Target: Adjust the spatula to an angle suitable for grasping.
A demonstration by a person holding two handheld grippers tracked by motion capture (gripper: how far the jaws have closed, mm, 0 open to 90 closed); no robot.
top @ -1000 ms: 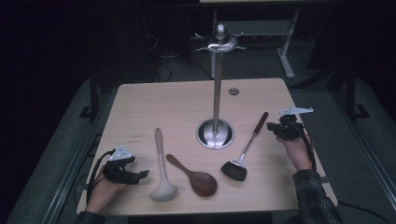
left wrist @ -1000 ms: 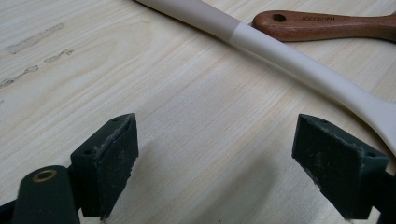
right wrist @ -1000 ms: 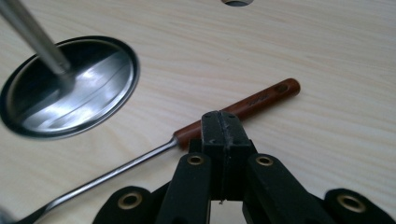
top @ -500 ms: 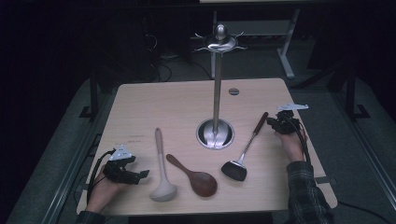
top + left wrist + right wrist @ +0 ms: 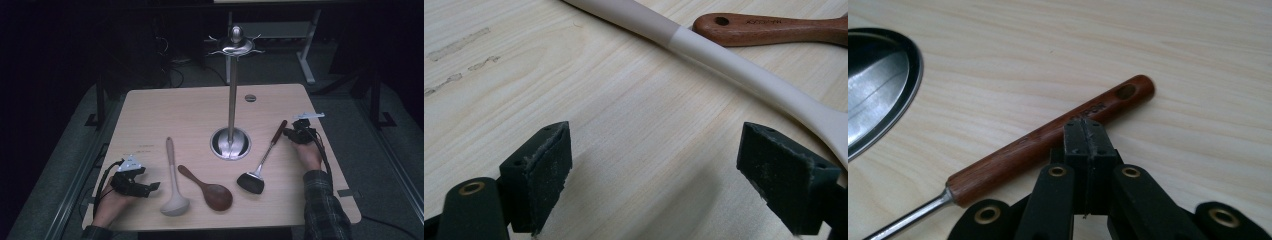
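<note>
A: Standing by the wooden table (image 5: 200,107), what is lying at the left?

B: The left gripper (image 5: 145,186) is resting at the near left corner, its jaws gaping wide and holding nothing. Just beside it a cream ladle (image 5: 172,180) is lying flat, its handle pointing away from the person. Next along, a dark wooden spoon (image 5: 207,187) is lying angled, bowl toward the near edge.

A: And in the middle?

B: A tall steel utensil stand (image 5: 231,90) is rising from a round base, its hooked top bare.

A: The right side?

B: A black-headed spatula (image 5: 262,160) with a reddish wooden handle is lying on the table, running diagonally from the stand's base. The right gripper (image 5: 1083,137) is sitting at the handle's far end, jaws pressed together, tips touching the handle's side and gripping nothing.
</note>
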